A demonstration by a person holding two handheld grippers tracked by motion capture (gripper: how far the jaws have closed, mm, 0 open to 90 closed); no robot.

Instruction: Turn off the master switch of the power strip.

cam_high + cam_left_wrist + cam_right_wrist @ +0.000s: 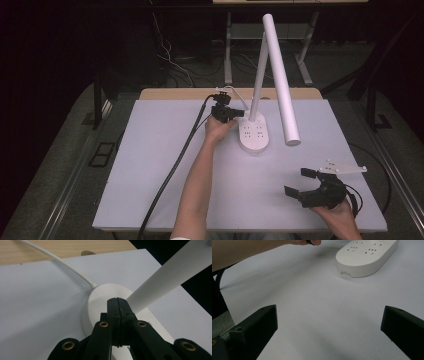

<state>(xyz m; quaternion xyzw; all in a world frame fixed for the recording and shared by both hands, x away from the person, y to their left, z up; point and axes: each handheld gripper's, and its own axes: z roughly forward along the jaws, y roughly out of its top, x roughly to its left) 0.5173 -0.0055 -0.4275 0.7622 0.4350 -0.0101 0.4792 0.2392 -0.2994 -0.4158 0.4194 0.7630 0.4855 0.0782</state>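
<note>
A white desk lamp stands at the back middle of the white table (150,165). Its oval base (254,132) carries socket holes, its stem (259,75) rises straight up, and its long tube head (281,80) slopes down to the right. My left gripper (241,114) is shut with nothing between its jaws, its tip at the left edge of the base (100,297), beside the stem (165,280). My right gripper (299,182) is held wide open over the front right of the table, a good way from the base (367,255).
The lamp's white cord (62,261) runs from the base to the back, over a strip of wooden board (62,247). A thick black cable (175,165) trails from the left gripper across the table to the front edge. A forearm (249,250) crosses the middle of the table.
</note>
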